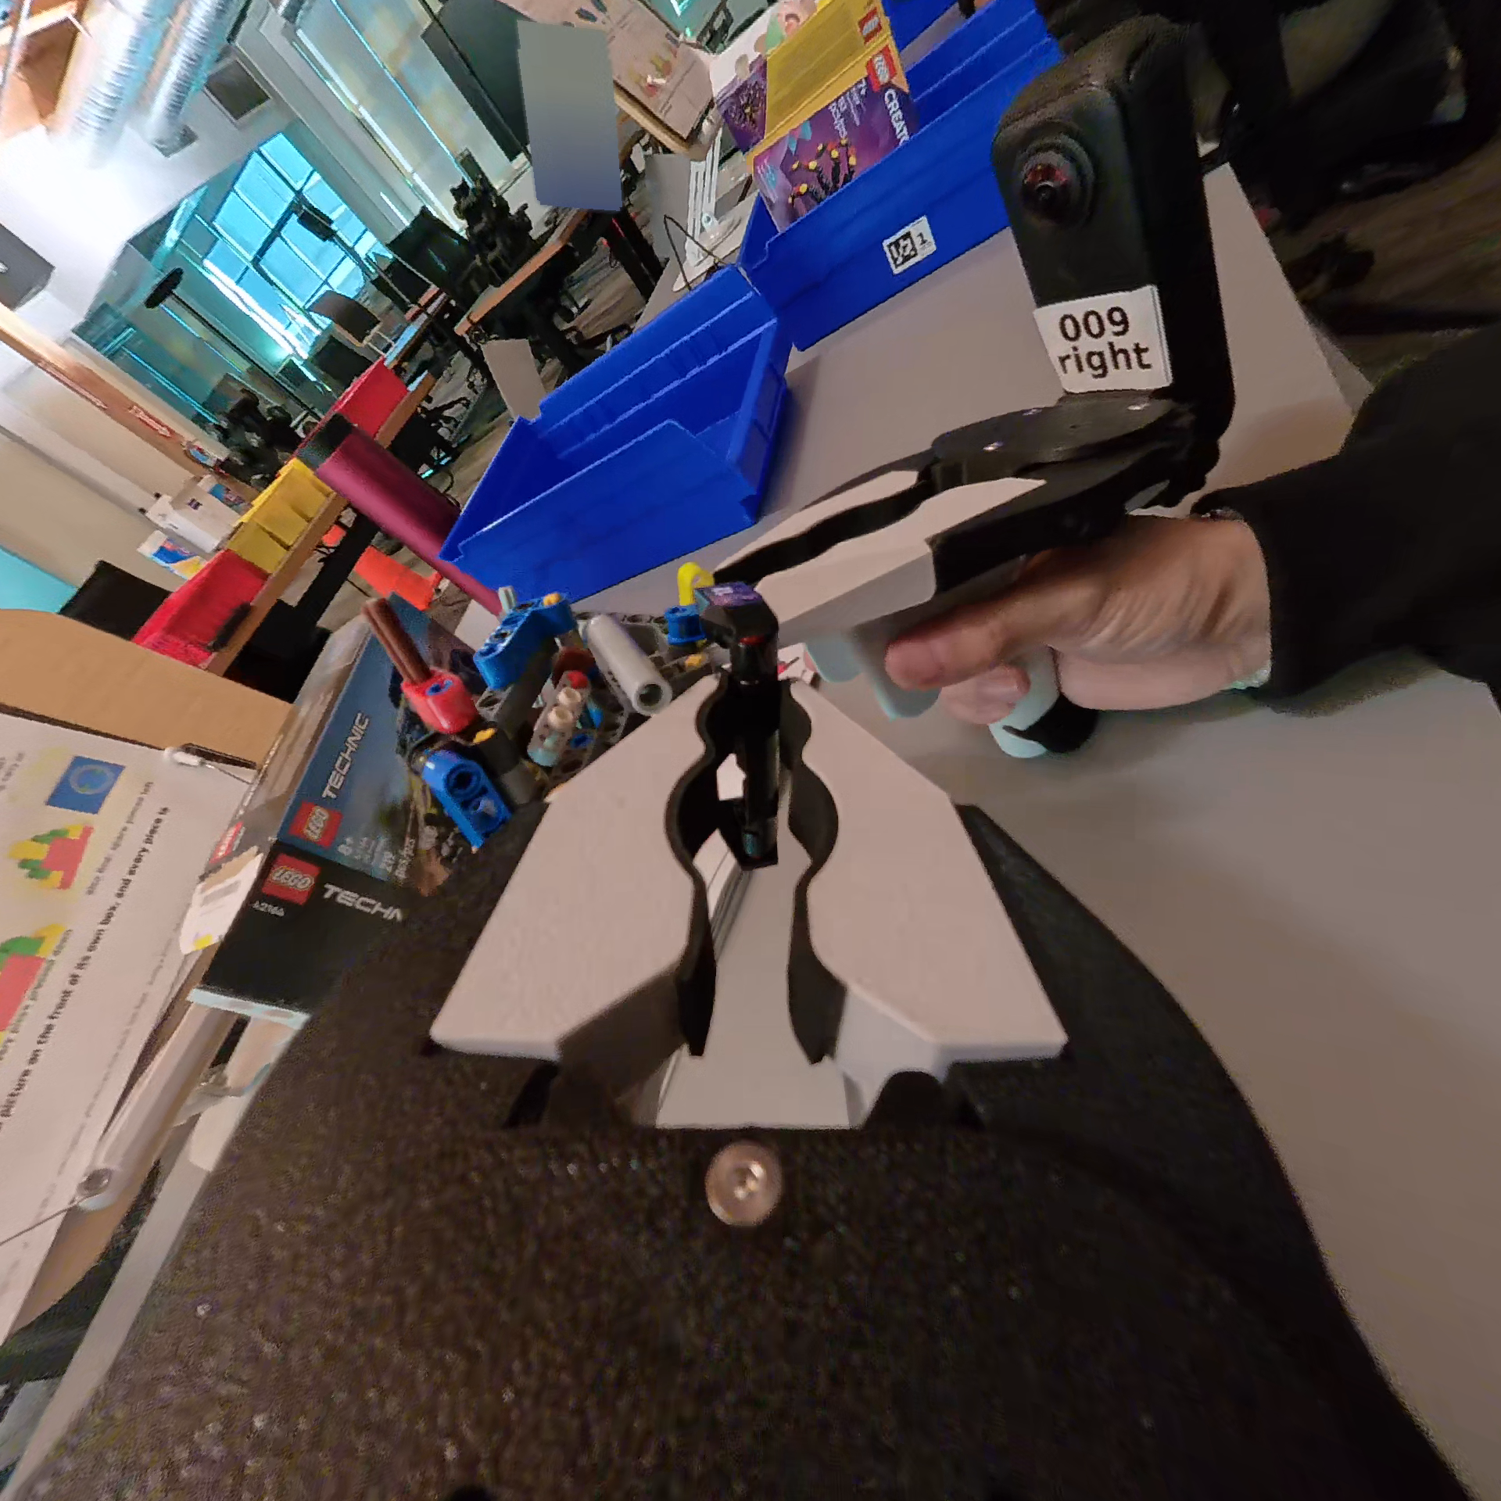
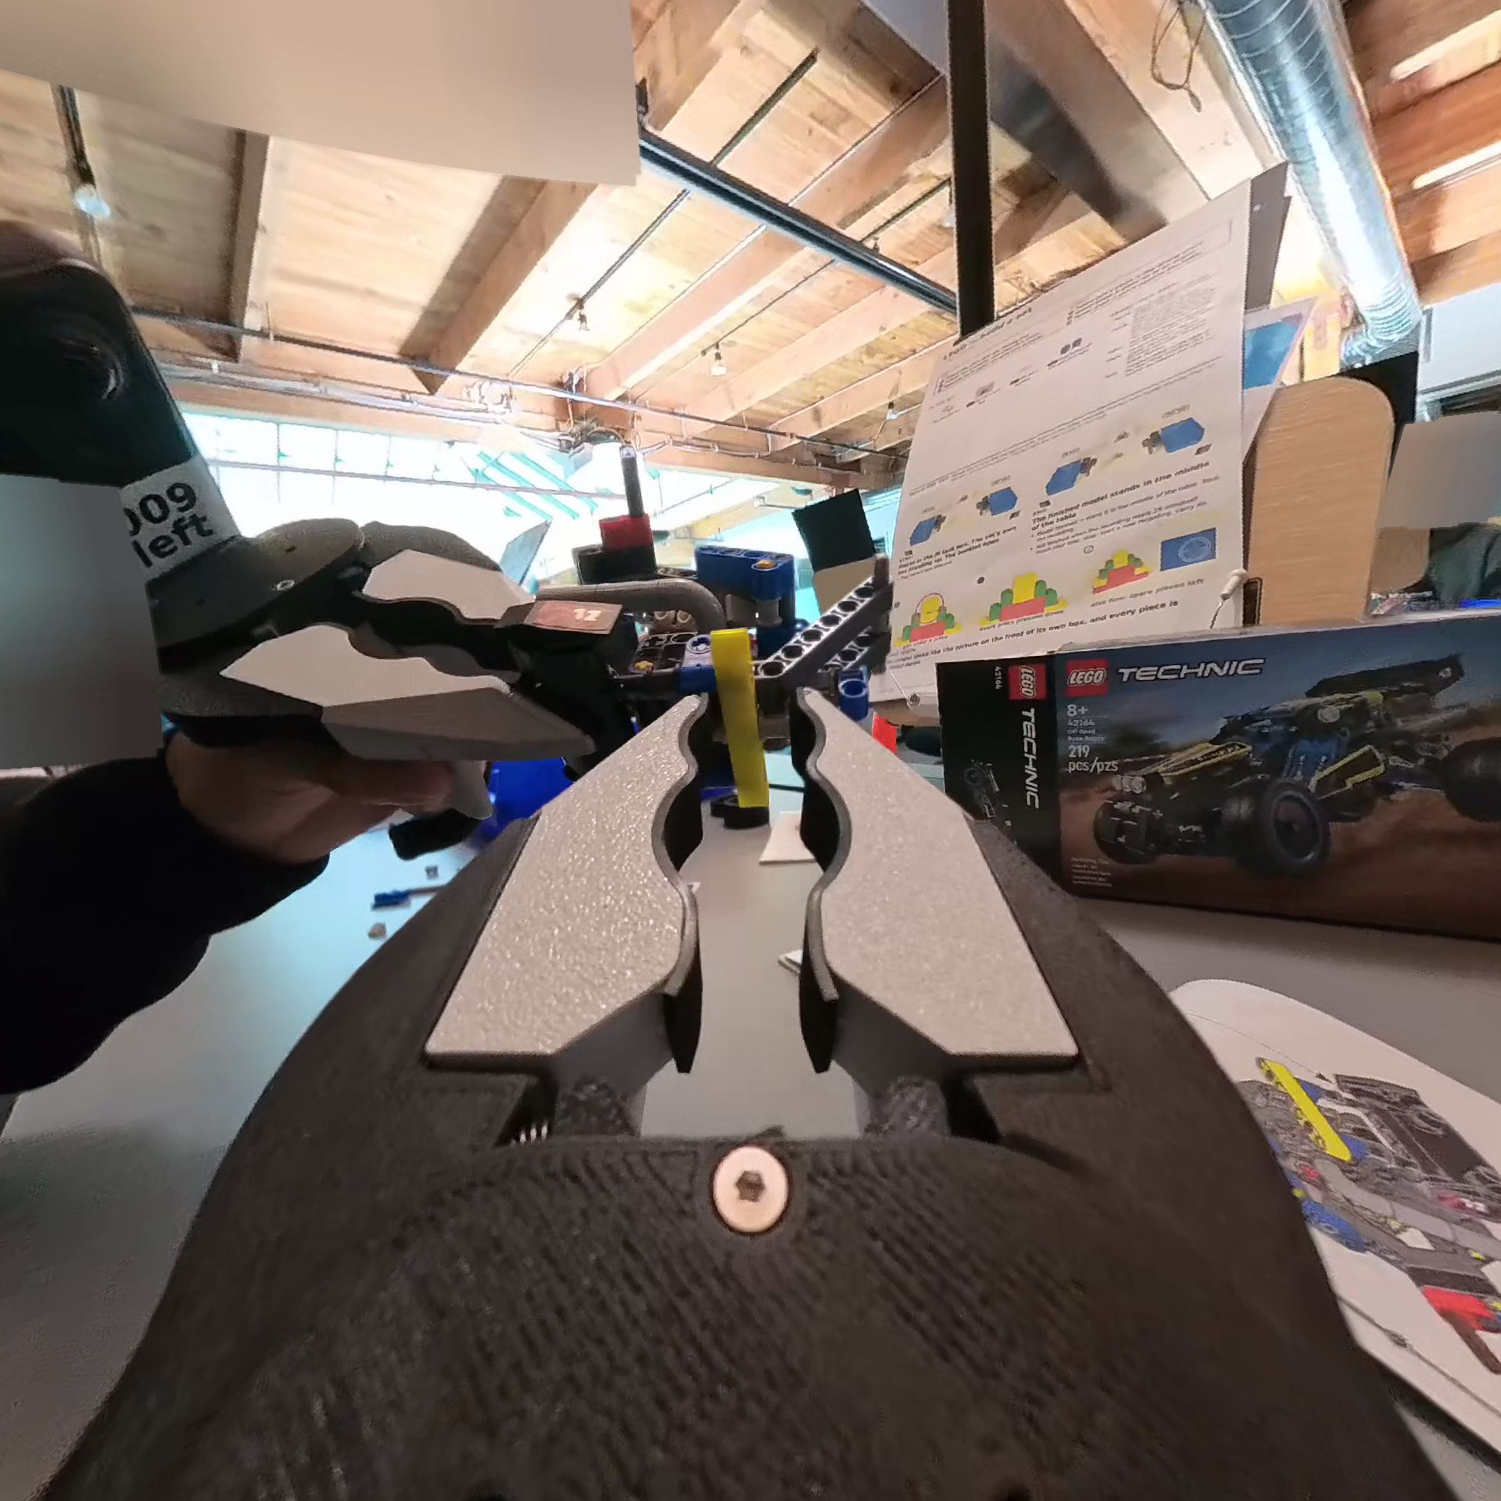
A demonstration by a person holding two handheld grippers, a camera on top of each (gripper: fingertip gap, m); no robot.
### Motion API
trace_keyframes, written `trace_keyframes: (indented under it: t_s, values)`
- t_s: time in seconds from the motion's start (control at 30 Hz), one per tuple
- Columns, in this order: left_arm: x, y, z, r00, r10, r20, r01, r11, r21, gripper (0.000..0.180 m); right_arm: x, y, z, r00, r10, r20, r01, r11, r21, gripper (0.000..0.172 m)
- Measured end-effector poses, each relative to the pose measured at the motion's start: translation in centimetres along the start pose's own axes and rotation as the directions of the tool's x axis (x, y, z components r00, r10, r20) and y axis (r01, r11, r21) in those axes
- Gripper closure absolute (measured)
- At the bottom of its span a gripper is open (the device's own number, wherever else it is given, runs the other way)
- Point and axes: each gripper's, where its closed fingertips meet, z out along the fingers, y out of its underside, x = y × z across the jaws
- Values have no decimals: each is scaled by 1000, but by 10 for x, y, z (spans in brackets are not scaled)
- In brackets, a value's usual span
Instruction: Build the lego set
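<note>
A partly built model (image 1: 528, 674) of blue, grey, red and black beams stands on the grey table (image 1: 1137, 853). My left gripper (image 1: 751, 698) is shut on a black upright piece (image 1: 759, 731) of the model, which carries a small printed tile on top. In the right wrist view my left gripper (image 2: 560, 674) comes in from the left onto the model (image 2: 731, 585). My right gripper (image 2: 747, 702) is open. A yellow beam (image 2: 737, 715) stands upright between its fingers with a gap on each side. In the left wrist view my right gripper (image 1: 743, 581) reaches the model's far side next to the yellow beam (image 1: 690, 578).
The set's box (image 2: 1218, 755) stands to the right, also in the left wrist view (image 1: 341, 796). A printed sheet (image 2: 1072, 487) leans behind it. An open booklet (image 2: 1340, 1137) lies at front right. Blue bins (image 1: 650, 455) line the table's far side. Small loose pieces (image 2: 398, 897) lie on the table. The grippers are tip to tip, or close to it.
</note>
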Motion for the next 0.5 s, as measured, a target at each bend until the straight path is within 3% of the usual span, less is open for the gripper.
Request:
trace_keyframes:
  t_s: [0.13, 0.3, 0.5]
  values:
    - [1, -4, 1, 1000, 3, 5, -3, 1000, -17, 173, 1, -3, -1, 1000, 19, 10, -19, 999, 25, 160]
    - [2, 1, 3, 1000, -8, 29, 10, 997, -82, 173, -2, 4, -1, 998, 13, 58, -11, 999, -43, 167]
    - [0, 7, 4, 989, -137, 48, 141, 986, -90, 173, 0, 11, 1, 999, 30, 40, -26, 995, -100, 167]
